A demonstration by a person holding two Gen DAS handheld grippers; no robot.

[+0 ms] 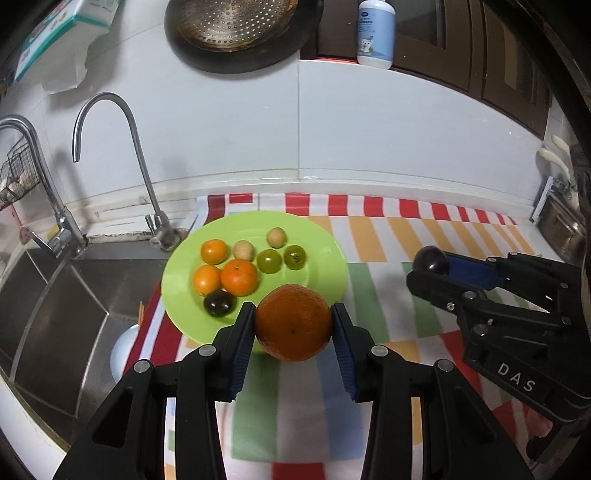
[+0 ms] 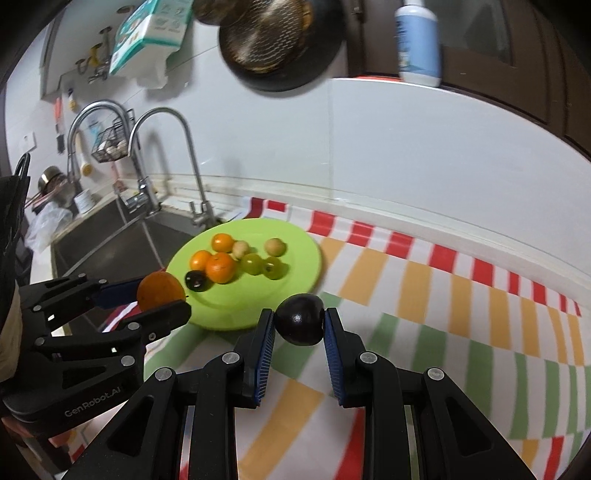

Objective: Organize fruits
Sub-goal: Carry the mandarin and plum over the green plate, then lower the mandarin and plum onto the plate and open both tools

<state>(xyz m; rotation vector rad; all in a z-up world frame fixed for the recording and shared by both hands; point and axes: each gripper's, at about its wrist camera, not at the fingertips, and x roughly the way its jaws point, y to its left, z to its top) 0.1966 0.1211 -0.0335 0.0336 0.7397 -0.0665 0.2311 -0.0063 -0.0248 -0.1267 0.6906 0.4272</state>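
Left hand-held gripper [image 1: 293, 325] tilted down, clamping orange [image 1: 293, 322] near plate [image 1: 328, 258].

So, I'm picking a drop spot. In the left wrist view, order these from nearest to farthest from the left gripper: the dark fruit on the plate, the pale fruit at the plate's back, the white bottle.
1. Dark fruit, plate's near edge, just left of the left gripper.
2. Pale fruit, back of the green plate.
3. White bottle, up on the ledge behind.

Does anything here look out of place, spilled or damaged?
Nothing looks spilled or damaged. One oddity: the green plate overhangs the sink edge instead of lying fully on the striped cloth. The fruits on it sit grouped by kind.
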